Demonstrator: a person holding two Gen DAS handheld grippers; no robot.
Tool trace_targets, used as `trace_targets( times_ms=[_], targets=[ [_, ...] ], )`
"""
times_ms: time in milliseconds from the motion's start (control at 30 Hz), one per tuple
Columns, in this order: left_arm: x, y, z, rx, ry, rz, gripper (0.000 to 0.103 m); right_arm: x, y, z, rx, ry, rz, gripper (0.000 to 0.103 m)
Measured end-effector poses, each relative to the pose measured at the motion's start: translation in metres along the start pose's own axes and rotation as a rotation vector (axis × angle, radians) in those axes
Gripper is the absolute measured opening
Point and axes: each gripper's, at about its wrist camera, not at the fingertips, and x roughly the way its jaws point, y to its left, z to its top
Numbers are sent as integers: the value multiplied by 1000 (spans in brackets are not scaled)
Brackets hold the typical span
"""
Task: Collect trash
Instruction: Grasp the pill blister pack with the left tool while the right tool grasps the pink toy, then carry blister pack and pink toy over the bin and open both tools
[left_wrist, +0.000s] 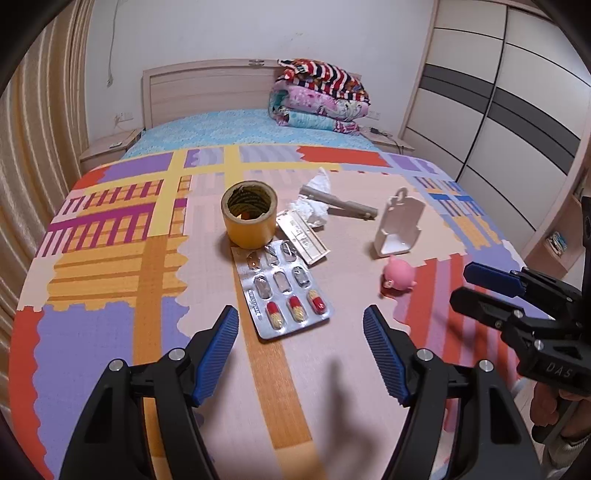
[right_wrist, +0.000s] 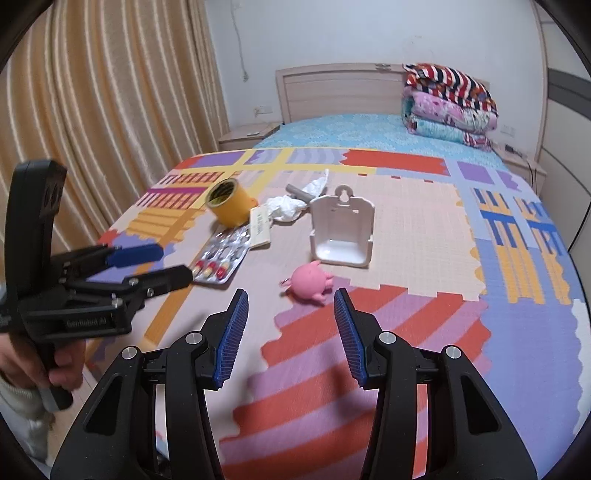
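Observation:
A silver blister pack (left_wrist: 282, 288) with three red-yellow capsules lies on the colourful mat, just ahead of my open left gripper (left_wrist: 301, 319). It also shows in the right wrist view (right_wrist: 221, 258). Behind it are a yellow tape roll (left_wrist: 249, 214), a small flat box (left_wrist: 302, 236), crumpled white tissue (left_wrist: 314, 206) and a grey stick (left_wrist: 340, 205). My right gripper (right_wrist: 291, 304) is open and empty, just before a pink pig toy (right_wrist: 309, 282). A white plastic holder (right_wrist: 341, 230) stands behind the toy.
The colourful foam mat (right_wrist: 424, 229) covers the foot of a bed with a blue sheet (left_wrist: 240, 129). Folded blankets (left_wrist: 321, 96) lie at the headboard. Curtains (right_wrist: 110, 110) hang on the left and a wardrobe (left_wrist: 498, 92) stands on the right.

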Motion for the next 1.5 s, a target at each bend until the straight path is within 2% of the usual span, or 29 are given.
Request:
trace_targets(
  times_ms=[400,533,733,867,933,1167,1500],
  targets=[
    [29,3,4,-24,35,24,67,48,-22,9,123,64,5,48],
    [33,-1,5,13,29,62,67,57,-27,9,167,81,29,48],
    [40,2,3,-25,45,64,66,58,-22,9,147,82,15,48],
    [41,2,3,-23,32,81,54,58,-22,9,151,81,21,43],
    [40,0,2,-10,29,66,46,60,-21,9,149,86,41,35],
    [34,-3,-2,1,23,66,46,56,-18,5,156,75,48,33],
    [3,-14,-13,43,-7,33,46,34,-9,1,138,56,67,33]
  ],
)
